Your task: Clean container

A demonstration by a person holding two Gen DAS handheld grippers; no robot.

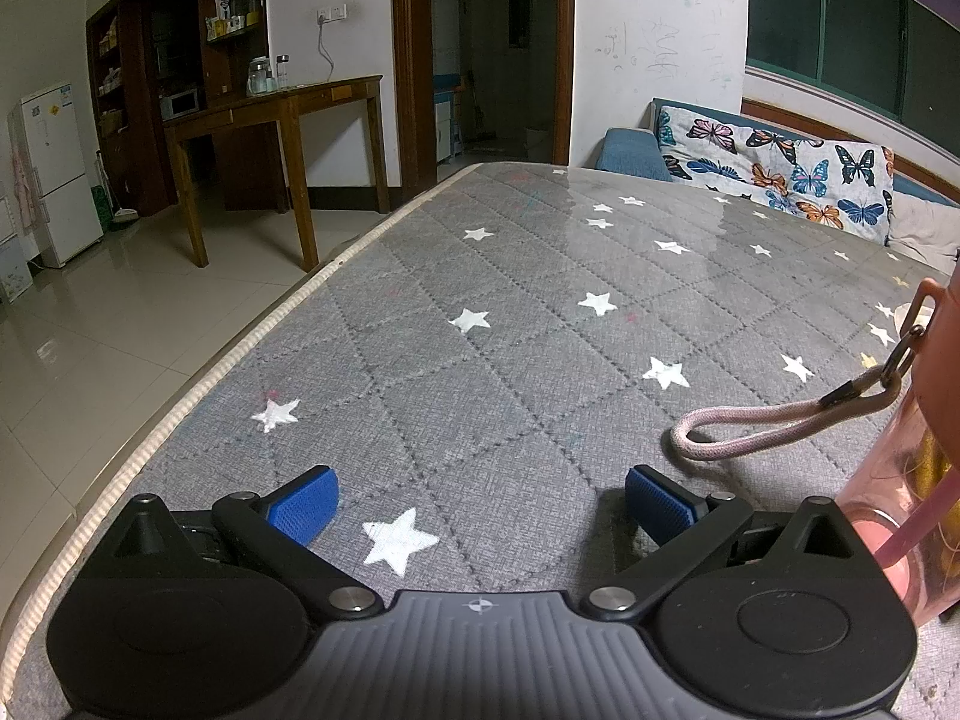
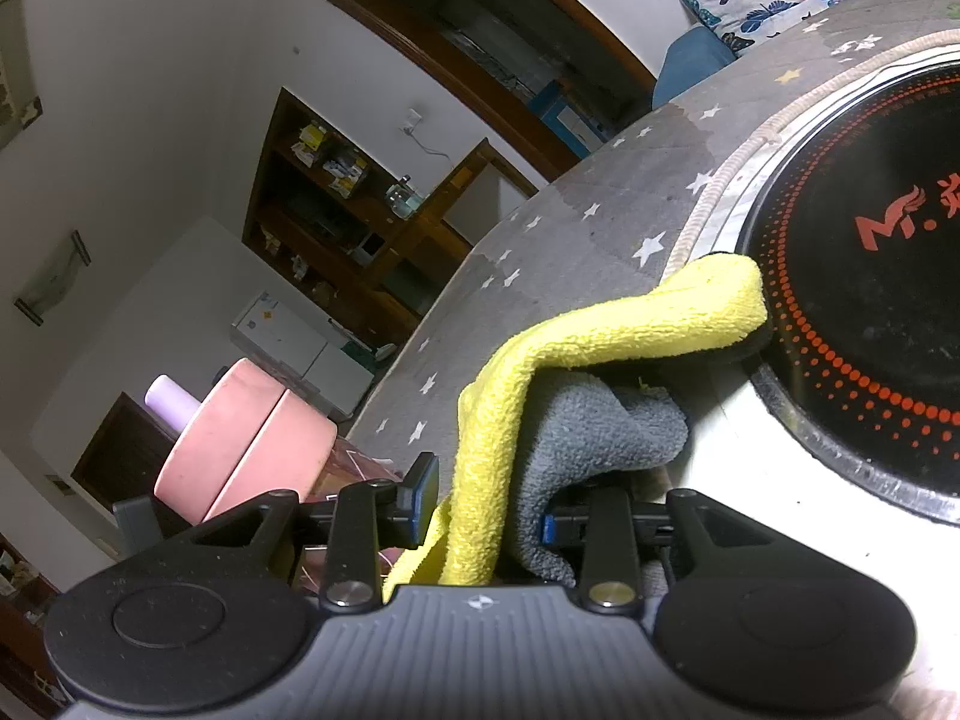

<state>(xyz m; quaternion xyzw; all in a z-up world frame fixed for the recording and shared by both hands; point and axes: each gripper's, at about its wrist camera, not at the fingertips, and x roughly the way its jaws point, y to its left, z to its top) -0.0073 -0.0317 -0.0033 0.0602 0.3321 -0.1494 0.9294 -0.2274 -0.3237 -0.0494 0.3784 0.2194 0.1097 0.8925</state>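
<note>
The right gripper (image 2: 486, 516) is clamped on a yellow-and-grey cloth (image 2: 576, 372), presumably ready for wiping the pink bottle (image 1: 918, 480), which stands on the worktop (image 1: 480, 330) just right of the left gripper (image 1: 480, 504), whose blue pads stand wide apart and empty.

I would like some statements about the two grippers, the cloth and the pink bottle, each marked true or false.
1. The left gripper is open and holds nothing. True.
2. The right gripper has a red sponge between its fingers. False: a yellow and grey cloth is between them.
3. The pink bottle has a loop strap lying on the grey star-patterned table cover. True.
4. The cloth lies far from the round black cooktop. False: its yellow end rests against the cooktop's edge.
</note>
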